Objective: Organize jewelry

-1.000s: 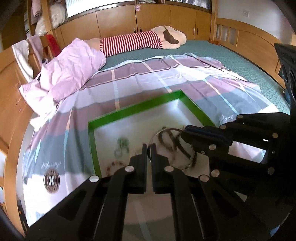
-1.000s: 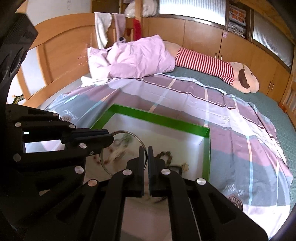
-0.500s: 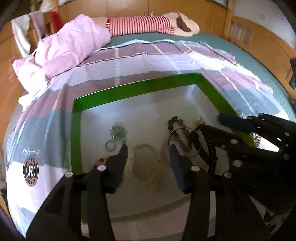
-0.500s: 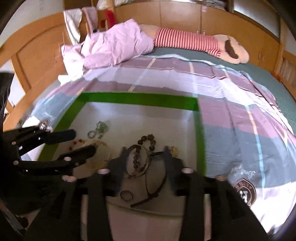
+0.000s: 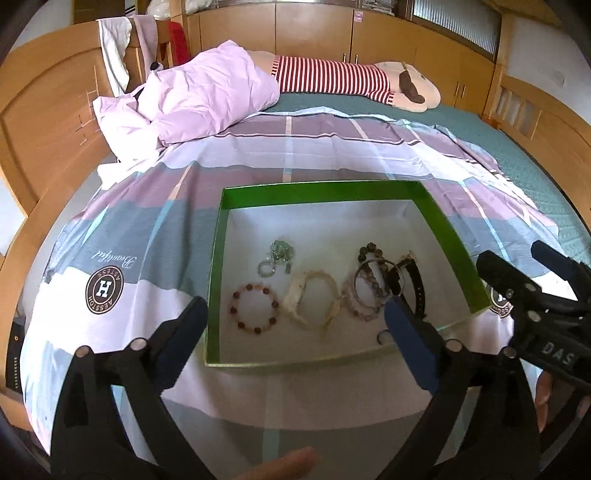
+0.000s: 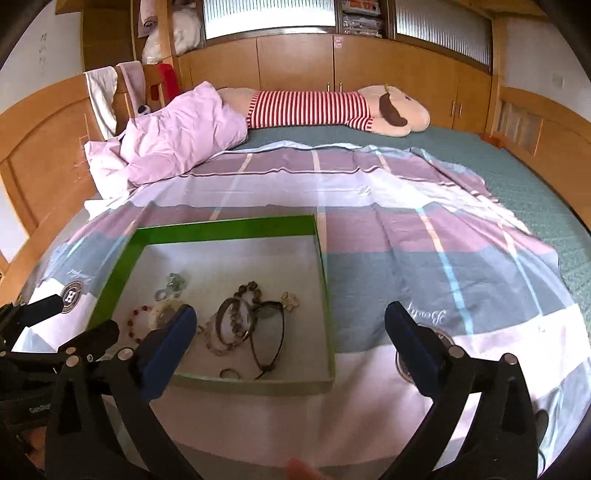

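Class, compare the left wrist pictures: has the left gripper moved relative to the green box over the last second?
Yes. The left gripper has drawn back from the green box: its fingers were shut over the box floor, and now they are open, with the whole box and the beaded bracelet in view.

This was a home bedroom. A large bed with a honey-coloured wooden frame (image 6: 44, 147) filled the space, its teal quilted mattress cover (image 6: 517, 173) partly overlaid by a pink, grey and white checked bedsheet (image 6: 388, 229). A crumpled pale pink duvet (image 6: 184, 136) lay near the headboard, and a long plush dog toy in a red-and-white striped shirt (image 6: 314, 109) stretched across the far side. Behind it ran built-in wooden wardrobe doors (image 6: 295, 62), with frosted sliding panels (image 6: 269, 18) above them. Clothes hung over a wooden chair (image 5: 122, 59) beside the bed.
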A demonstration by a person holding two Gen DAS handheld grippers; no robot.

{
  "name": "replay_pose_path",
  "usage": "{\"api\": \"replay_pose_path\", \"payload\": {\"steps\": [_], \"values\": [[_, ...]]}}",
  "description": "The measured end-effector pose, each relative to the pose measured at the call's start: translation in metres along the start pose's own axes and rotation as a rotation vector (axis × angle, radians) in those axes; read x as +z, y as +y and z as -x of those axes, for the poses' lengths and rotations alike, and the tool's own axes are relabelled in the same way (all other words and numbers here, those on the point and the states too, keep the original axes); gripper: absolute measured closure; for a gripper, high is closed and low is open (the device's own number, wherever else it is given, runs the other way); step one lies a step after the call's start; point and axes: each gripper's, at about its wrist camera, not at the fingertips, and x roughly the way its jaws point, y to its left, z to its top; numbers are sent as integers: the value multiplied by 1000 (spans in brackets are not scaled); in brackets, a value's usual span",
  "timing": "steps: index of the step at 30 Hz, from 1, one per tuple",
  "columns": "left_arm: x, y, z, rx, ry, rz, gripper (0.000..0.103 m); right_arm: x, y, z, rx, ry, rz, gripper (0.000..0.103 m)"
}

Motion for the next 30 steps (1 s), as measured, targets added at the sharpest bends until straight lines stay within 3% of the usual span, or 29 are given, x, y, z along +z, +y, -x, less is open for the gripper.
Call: {"api": "replay_pose_path", "payload": {"steps": [3, 18, 30], "values": [[-3, -3, 6, 6, 3, -12, 7, -2, -4, 1, 22, 42, -23, 4], [-13, 0, 20, -3, 15, 23, 5, -2, 9, 21, -33, 19, 70, 4], [-11, 4, 21, 7, 22, 20, 5, -3, 13, 21, -35, 26, 63, 4]]}}
